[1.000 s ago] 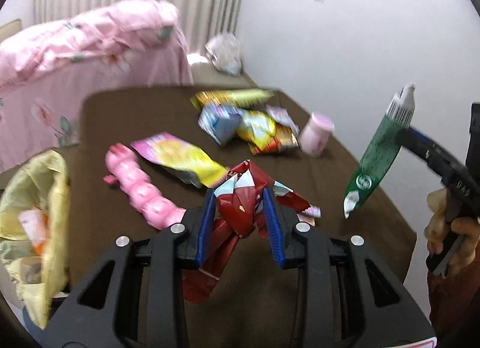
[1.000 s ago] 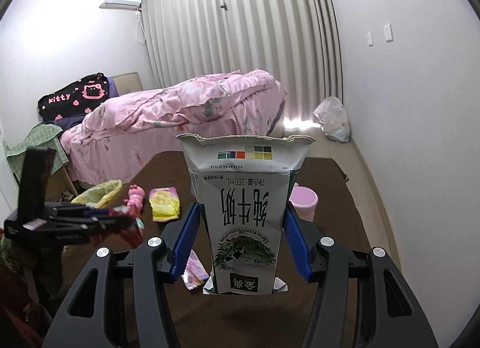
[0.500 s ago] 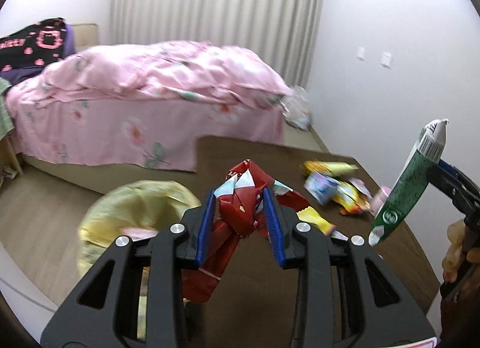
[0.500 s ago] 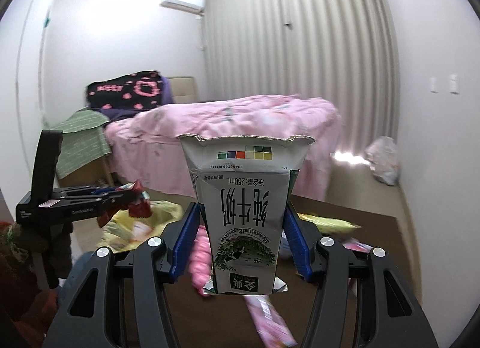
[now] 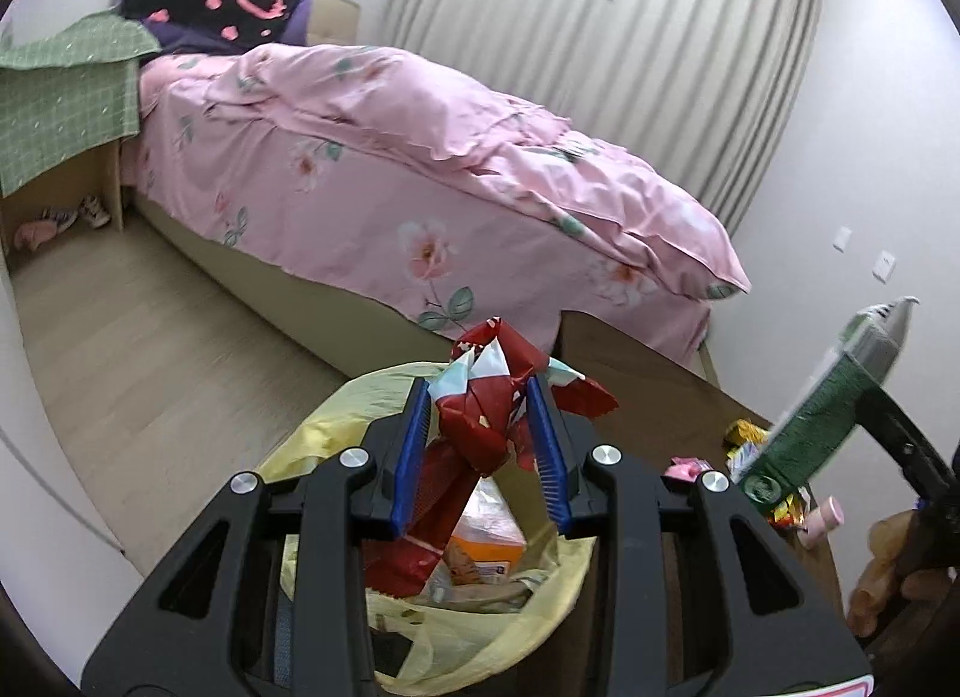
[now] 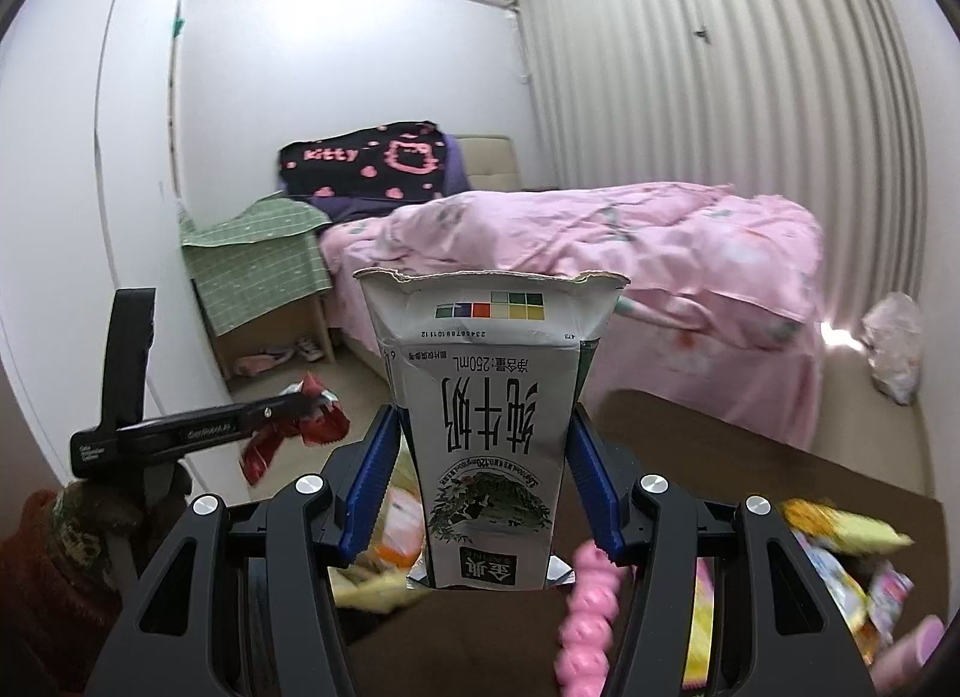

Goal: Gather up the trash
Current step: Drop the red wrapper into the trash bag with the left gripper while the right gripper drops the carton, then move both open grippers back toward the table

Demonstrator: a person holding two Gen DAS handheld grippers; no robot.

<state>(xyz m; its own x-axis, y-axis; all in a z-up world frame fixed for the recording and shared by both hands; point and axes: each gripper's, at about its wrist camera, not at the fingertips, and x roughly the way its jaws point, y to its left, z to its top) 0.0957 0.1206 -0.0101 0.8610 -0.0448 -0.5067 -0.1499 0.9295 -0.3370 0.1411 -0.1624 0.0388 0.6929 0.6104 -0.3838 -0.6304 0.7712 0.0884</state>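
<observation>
My left gripper (image 5: 480,451) is shut on a crumpled red wrapper (image 5: 486,415) and holds it over the open yellow trash bag (image 5: 480,637), which has packets inside. My right gripper (image 6: 480,481) is shut on a flattened green and white milk carton (image 6: 489,427), held upside down above the brown table (image 6: 750,457). The carton also shows at the right of the left wrist view (image 5: 834,397). The left gripper with the red wrapper shows at the left of the right wrist view (image 6: 300,415).
Several snack wrappers (image 6: 840,553), a pink bottle string (image 6: 585,619) and a pink cup (image 5: 825,517) lie on the table. A pink bed (image 5: 420,175) stands beyond it. A green-covered side table (image 6: 258,259) is by the wall.
Both grippers swung left from the table toward the trash bag. The left one with the red wrapper now hangs over the bag's opening. Both grips are unchanged.
</observation>
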